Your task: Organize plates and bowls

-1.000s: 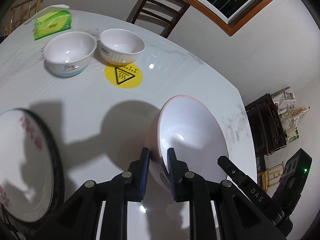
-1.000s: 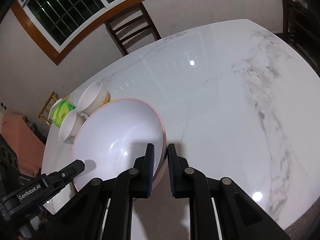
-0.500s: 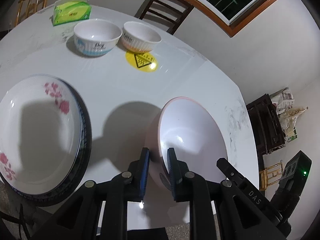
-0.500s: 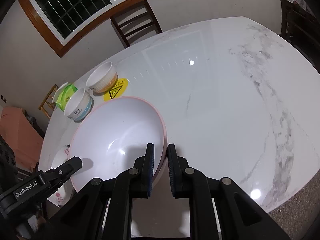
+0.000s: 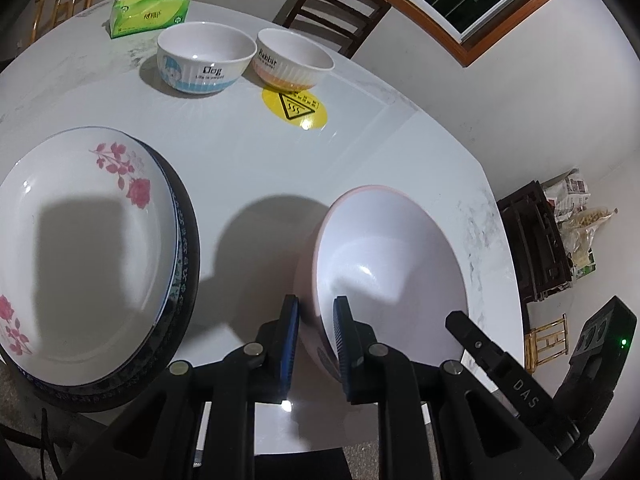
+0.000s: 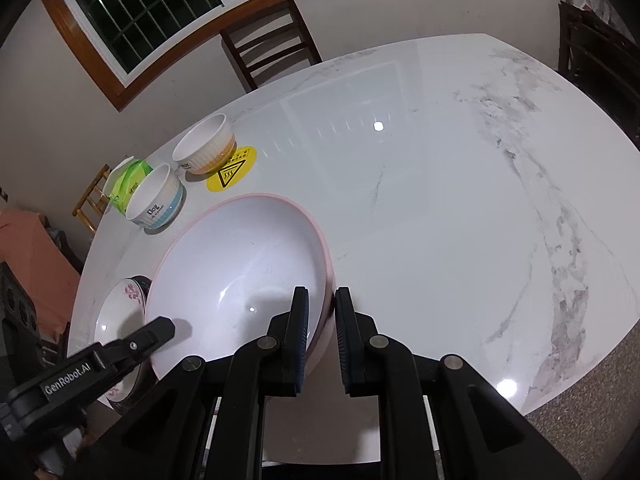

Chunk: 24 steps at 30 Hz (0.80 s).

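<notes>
The white marble-patterned round table carries everything, and above its near edge hangs the task's thing, the large white bowl with a pink rim, lifted and tilted, with its shadow on the table to its left. Beside it on the left sits the stack of plates, a white plate with pink flowers resting on a dark-rimmed plate. Two small bowls stand together at the far side: the white bowl with a blue base marked "Dog" and the ribbed white bowl with an orange base, which sits by a round yellow warning sticker. The left gripper pinches the big bowl's wall on its left side, one jaw outside and one inside; the right gripper pinches the opposite wall in the same way. I think the step is carrying this bowl to its place. To do it well, both hands should move together at the same speed and height, so the rim is not twisted or pulled from the jaws. Bring the bowl level before lowering it, and release only when its base rests flat.
</notes>
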Available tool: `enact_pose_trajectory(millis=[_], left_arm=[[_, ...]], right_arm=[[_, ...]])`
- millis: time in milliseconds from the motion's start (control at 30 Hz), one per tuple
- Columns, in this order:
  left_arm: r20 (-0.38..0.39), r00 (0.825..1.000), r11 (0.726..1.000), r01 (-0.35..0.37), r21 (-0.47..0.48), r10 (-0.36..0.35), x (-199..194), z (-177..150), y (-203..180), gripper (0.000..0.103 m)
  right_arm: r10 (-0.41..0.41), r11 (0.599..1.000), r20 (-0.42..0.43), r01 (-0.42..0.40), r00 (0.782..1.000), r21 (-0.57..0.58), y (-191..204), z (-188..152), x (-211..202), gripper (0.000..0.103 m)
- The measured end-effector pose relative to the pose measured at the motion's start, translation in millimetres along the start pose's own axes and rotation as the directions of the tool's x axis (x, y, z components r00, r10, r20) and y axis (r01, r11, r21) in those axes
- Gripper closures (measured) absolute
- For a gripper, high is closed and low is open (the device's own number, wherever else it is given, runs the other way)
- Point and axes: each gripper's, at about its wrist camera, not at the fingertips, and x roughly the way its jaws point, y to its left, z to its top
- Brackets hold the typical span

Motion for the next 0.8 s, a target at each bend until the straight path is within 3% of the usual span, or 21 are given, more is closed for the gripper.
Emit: enact_pose_trajectory(millis=[300, 433, 800], left_arm=[[-0.018, 1.0, 1.0, 0.009, 0.022, -0.009, 3, 2, -4, 0.085], [-0.029, 0.999, 1.0, 0.018, 0.011, -0.017, 4, 6, 0, 0.084], [0.02, 0.998, 0.997, 0.056, -0.056, -0.055, -16, 21, 20, 0.079]], right_arm=[[0.005, 1.0, 0.003, -0.005, 1.0, 0.013, -5, 3, -1, 0.087], [0.025, 1.0, -0.003, -0.025, 1.0, 0.016, -5, 5, -1, 0.068], [0.006, 0.999, 0.044, -0.007, 0.999, 0.035, -11, 16, -12, 0.065]])
